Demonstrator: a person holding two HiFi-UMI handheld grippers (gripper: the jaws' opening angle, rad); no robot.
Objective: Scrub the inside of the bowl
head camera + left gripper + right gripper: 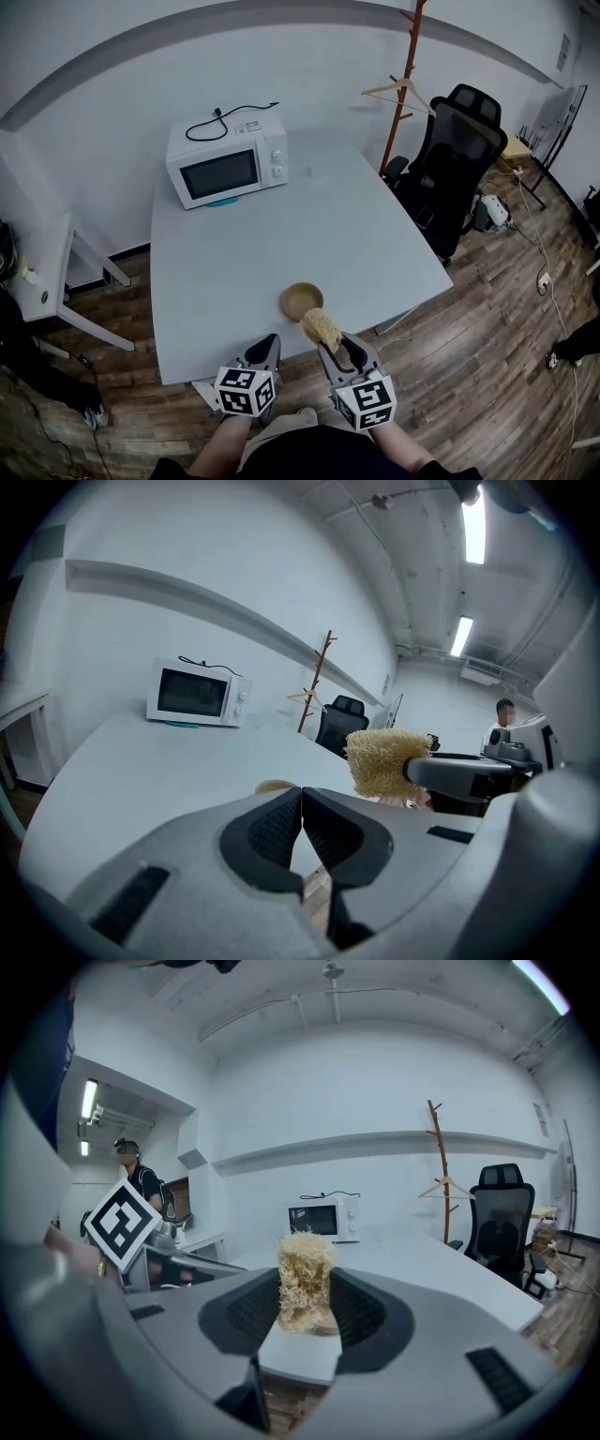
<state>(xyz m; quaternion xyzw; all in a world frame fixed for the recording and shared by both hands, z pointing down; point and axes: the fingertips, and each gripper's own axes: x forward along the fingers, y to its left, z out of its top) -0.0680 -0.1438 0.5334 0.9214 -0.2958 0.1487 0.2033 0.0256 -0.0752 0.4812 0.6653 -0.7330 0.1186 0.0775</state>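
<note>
A tan bowl (301, 300) sits near the front edge of the grey table (281, 234). My right gripper (330, 341) is shut on a yellow loofah scrubber (322, 327), held just in front of the bowl's near rim. In the right gripper view the scrubber (305, 1281) stands upright between the pads. My left gripper (267, 352) hovers at the table's front edge, left of the right one, shut with nothing in it. In the left gripper view its pads (278, 832) touch, the bowl (275, 787) peeks over them, and the scrubber (386, 760) shows to the right.
A white microwave (228, 161) stands at the table's far left. A black office chair (452, 159) and a wooden coat stand (403, 84) are beside the table's right side. A white side table (47, 281) is to the left. A person (502, 719) stands far off.
</note>
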